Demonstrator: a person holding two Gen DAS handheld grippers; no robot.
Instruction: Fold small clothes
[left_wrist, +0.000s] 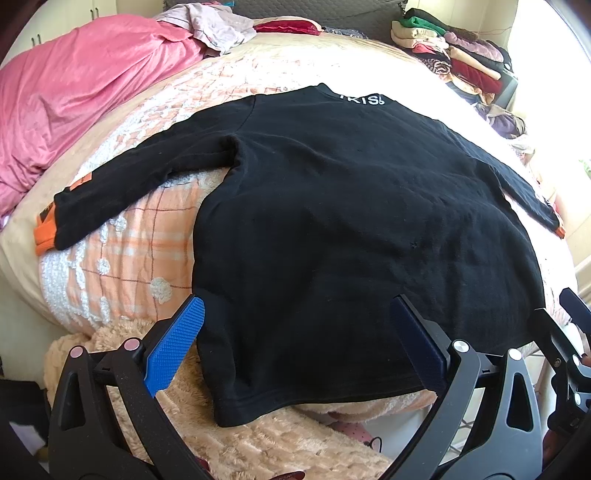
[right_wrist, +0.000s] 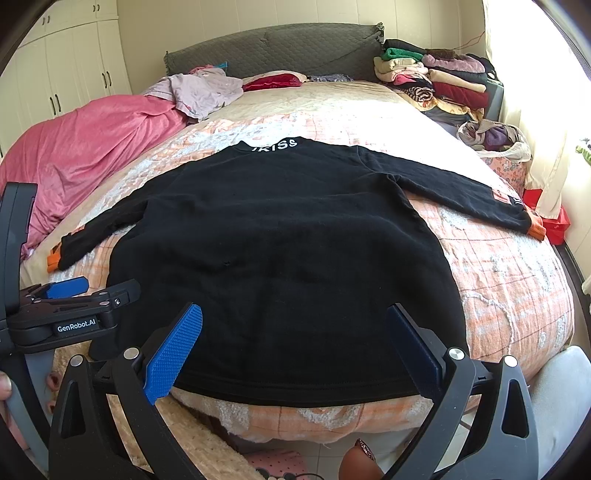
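Black sweater spread flat, centre frame; left gripper and right gripper wide open, empty; fold unstarted; next likely: grasp a sleeve.

The bed carries a black sweater spread flat just ahead of the right claw. Farther off lie a pink quilt to its left and folded clothes to its right.

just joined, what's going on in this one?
A person holds two tools over a black long-sleeved top with orange cuffs, spread flat on the peach checked bed cover. Both sleeves lie outward, so no fold shows yet. The left tool and right tool are open at the hem, gripping nothing.
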